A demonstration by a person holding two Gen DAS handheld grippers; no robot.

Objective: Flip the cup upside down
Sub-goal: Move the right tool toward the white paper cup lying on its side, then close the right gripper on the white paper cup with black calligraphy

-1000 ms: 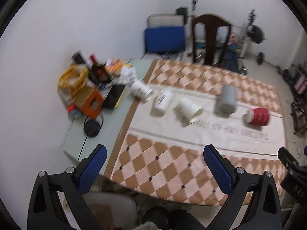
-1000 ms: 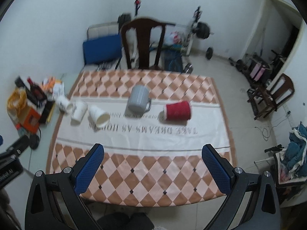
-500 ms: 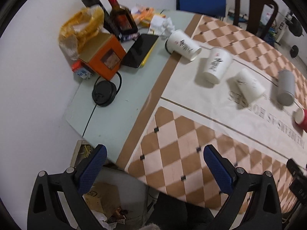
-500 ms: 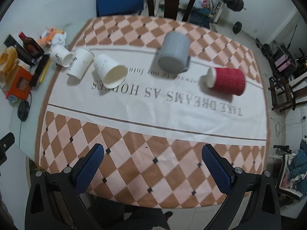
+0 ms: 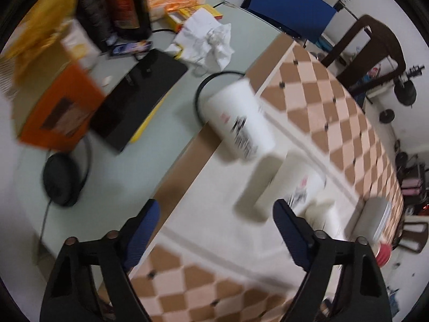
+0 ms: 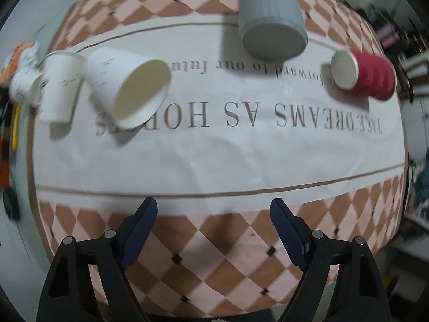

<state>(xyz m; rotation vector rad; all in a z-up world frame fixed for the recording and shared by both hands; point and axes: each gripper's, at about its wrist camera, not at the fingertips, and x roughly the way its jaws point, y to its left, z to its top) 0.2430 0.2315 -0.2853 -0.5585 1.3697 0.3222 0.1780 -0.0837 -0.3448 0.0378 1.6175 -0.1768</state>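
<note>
Several cups lie in a row on the table's checkered cloth (image 6: 214, 147). In the right wrist view a white paper cup (image 6: 128, 88) lies on its side with its mouth toward me, two more white cups (image 6: 60, 86) lie to its left, a grey mug (image 6: 270, 16) and a red ribbed cup (image 6: 367, 73) lie to the right. My right gripper (image 6: 213, 222) is open and empty above the cloth's near part. In the left wrist view a white printed cup (image 5: 238, 123) lies on its side at the cloth's edge, another blurred white cup (image 5: 289, 187) lies near my open, empty left gripper (image 5: 215, 228).
Clutter fills the bare table end in the left wrist view: an orange box (image 5: 59, 112), a black tablet (image 5: 139, 94), a dark bottle (image 5: 126, 2), crumpled tissue (image 5: 209, 40) and a round black puck with cable (image 5: 61, 179). A dark wooden chair (image 5: 375, 48) stands behind the table.
Both grippers have moved down and forward toward the table; the cups now look much larger. The left view has swung toward the leftmost white cups. Both grippers stay open.
</note>
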